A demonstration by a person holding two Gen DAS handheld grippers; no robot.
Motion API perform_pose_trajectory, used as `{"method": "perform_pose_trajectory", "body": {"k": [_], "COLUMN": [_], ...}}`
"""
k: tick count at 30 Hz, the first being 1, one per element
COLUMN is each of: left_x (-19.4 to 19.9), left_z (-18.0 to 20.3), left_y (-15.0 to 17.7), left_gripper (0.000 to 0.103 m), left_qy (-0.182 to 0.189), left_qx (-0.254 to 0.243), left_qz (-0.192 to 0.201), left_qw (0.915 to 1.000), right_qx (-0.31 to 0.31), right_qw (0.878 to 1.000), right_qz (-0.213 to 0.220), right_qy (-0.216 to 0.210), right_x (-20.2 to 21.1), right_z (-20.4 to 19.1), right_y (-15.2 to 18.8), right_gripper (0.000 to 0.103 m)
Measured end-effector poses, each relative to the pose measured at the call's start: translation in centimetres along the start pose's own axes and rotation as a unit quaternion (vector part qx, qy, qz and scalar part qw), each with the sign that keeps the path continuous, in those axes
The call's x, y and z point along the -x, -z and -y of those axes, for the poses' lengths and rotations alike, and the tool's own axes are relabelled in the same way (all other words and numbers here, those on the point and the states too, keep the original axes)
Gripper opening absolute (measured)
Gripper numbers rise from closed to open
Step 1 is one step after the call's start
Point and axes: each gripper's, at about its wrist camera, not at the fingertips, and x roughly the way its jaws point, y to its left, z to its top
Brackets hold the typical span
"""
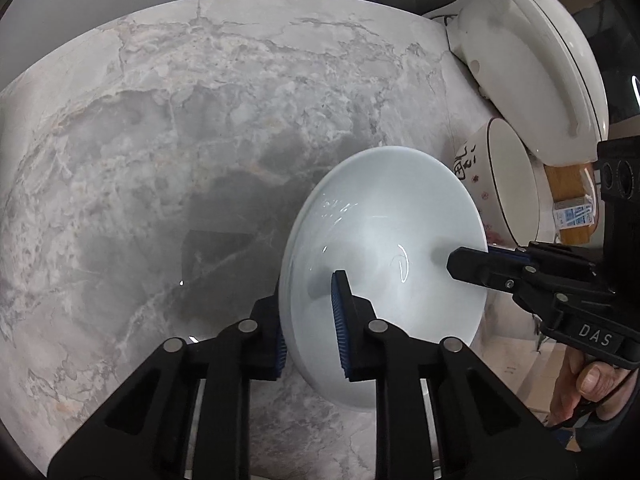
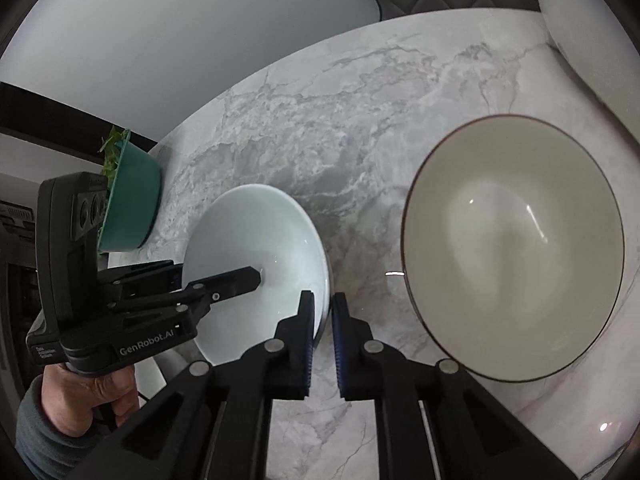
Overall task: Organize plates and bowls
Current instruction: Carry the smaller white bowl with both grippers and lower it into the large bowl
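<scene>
Left wrist view: lots of bare marble table point(image 1: 160, 140) across the left and top. The left gripper point(image 1: 310, 320) is clamped on the near rim of the white bowl point(image 1: 384, 240), lower centre; the right gripper point(image 1: 480, 260) pinches its far rim. A patterned bowl point(image 1: 504, 184) sits tight at right.

Right wrist view: the white bowl point(image 2: 256, 256) is glossy and clean, left of centre, with the cream bowl point(image 2: 516, 248) filling the right. A green bowl point(image 2: 132, 204) sits at the table's left edge.
</scene>
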Motion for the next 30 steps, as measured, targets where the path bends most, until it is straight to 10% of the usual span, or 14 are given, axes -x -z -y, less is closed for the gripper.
{"method": "perform_pose_trajectory", "body": {"k": [14, 30], "left_x": [0.3, 0.8], "left_z": [-1.0, -2.5], "left_y": [0.7, 0.8], "left_gripper": [0.011, 0.009], "left_qy": [-0.008, 0.047], "left_qx": [0.017, 0.048], "left_qz": [0.011, 0.013], "left_qw": [0.9998, 0.9977], "right_qx": [-0.010, -0.070], "right_qw": [0.999, 0.991], "right_qz": [-0.033, -0.059], "right_qy": [-0.015, -0.099], "right_x": [-1.1, -1.8], "right_z": [0.1, 2.7], "right_y": [-0.6, -0.3], "right_gripper": [0.027, 0.014]}}
